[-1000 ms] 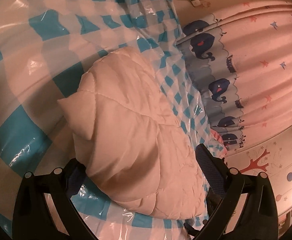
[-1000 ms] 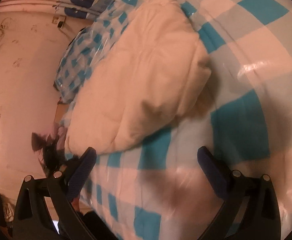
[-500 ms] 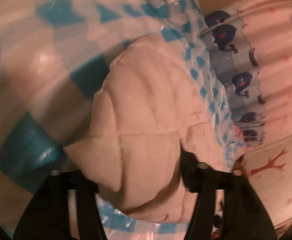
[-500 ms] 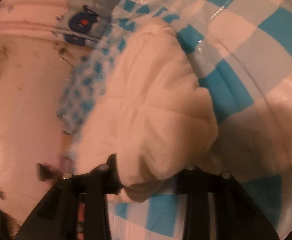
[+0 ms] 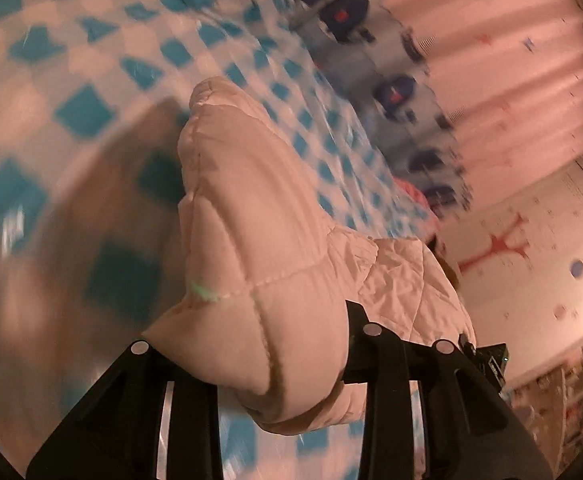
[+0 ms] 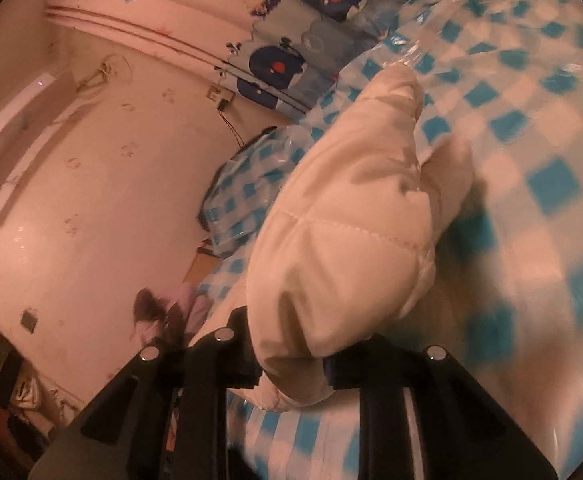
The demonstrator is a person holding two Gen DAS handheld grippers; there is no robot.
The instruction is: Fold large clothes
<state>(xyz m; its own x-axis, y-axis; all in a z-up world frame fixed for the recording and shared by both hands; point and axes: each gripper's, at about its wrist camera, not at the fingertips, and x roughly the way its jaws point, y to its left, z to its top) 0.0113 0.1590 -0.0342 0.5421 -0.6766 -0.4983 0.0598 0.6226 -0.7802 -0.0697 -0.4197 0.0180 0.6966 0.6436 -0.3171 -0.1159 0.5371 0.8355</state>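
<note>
A puffy cream quilted jacket [image 5: 251,216] lies folded on a bed under a blue-and-white checked plastic cover [image 5: 91,60]. In the left wrist view my left gripper [image 5: 267,364] pinches the jacket's near corner, its jaws still closing with the padded fabric bulging between them and lifted off the cover. In the right wrist view my right gripper [image 6: 291,360] is likewise closing on another corner of the jacket [image 6: 351,220], the fabric squeezed between its black fingers [image 6: 243,352] and raised above the bed.
A whale-patterned curtain [image 5: 391,92] hangs at the bed's far side. Beside the bed stands a pale wall [image 6: 71,200] with a cable and socket. A person's head with dark hair [image 6: 151,312] shows low beside the bed. Cluttered shelves [image 5: 563,400] lie at the right.
Both grippers went from wide open to clamped on the jacket's near corners. Both have risen, lifting the jacket's near end off the checked cover.
</note>
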